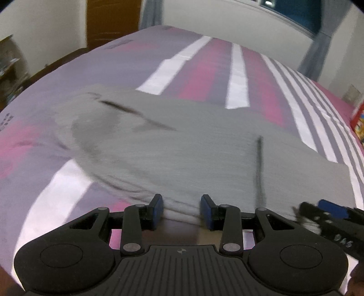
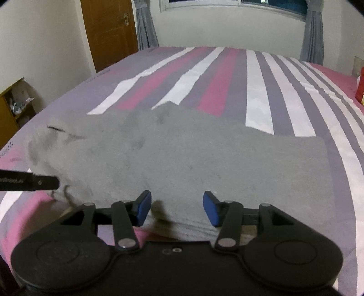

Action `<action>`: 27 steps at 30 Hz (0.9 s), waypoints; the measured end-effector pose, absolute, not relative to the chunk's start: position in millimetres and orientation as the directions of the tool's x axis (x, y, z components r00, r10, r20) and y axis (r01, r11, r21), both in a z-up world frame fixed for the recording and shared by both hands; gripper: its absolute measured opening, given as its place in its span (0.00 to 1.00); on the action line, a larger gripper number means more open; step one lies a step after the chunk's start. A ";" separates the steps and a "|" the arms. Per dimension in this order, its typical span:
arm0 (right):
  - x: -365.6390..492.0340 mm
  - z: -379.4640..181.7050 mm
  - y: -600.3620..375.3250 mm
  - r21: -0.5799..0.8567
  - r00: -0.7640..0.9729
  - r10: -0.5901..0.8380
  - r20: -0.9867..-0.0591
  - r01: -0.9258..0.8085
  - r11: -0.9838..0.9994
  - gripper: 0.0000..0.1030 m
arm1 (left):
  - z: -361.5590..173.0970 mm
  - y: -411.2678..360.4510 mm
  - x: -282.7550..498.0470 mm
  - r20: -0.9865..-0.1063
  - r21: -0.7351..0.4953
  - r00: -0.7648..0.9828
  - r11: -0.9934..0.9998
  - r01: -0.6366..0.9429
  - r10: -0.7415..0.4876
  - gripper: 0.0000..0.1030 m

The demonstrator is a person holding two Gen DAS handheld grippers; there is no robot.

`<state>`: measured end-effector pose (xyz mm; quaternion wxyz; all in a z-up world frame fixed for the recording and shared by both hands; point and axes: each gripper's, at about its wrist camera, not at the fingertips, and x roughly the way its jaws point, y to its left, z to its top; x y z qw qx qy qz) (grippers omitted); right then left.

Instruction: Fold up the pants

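Note:
Grey pants lie spread across a striped bed sheet, with their near edge bunched close to both grippers. My left gripper hovers over that near edge. It is open, its blue pads apart, with cloth seen in the gap but not pinched. My right gripper is open too, a wider gap between its pads above the pants. Each gripper shows in the other's view: the right one at the low right, the left one at the left edge.
The bed with its pink, grey and white sheet fills the room's middle. A wooden door and a low shelf stand at the left. A window with curtains is behind, and a red box lies at the right.

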<state>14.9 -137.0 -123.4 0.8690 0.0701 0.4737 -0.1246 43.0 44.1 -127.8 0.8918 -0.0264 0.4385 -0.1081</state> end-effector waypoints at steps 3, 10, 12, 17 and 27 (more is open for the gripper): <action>21.1 -123.7 -137.4 0.004 0.527 -0.158 -0.835 0.294 0.956 0.50 | -129.9 73.2 49.5 -0.777 -0.169 0.597 0.980 0.102 -0.197 0.51; 28.8 -151.0 -136.9 -0.043 0.453 -0.186 -0.872 0.308 0.951 0.50 | -144.2 127.7 67.5 -0.788 -0.262 0.585 0.964 -0.041 -0.189 0.58; 26.0 -154.2 -133.6 -0.062 0.467 -0.199 -0.862 0.292 0.954 0.51 | -151.3 136.2 73.9 -0.793 -0.310 0.568 0.949 -0.063 -0.221 0.58; 23.3 -155.4 -138.4 -0.032 0.480 -0.179 -0.859 0.298 0.954 0.51 | -169.4 148.3 87.9 -0.799 -0.391 0.539 0.911 -0.129 -0.266 0.59; 20.6 -158.6 -141.7 -0.015 0.496 -0.167 -0.852 0.296 0.955 0.53 | -195.3 154.5 113.6 -0.772 -0.509 0.540 0.834 -0.211 -0.335 0.60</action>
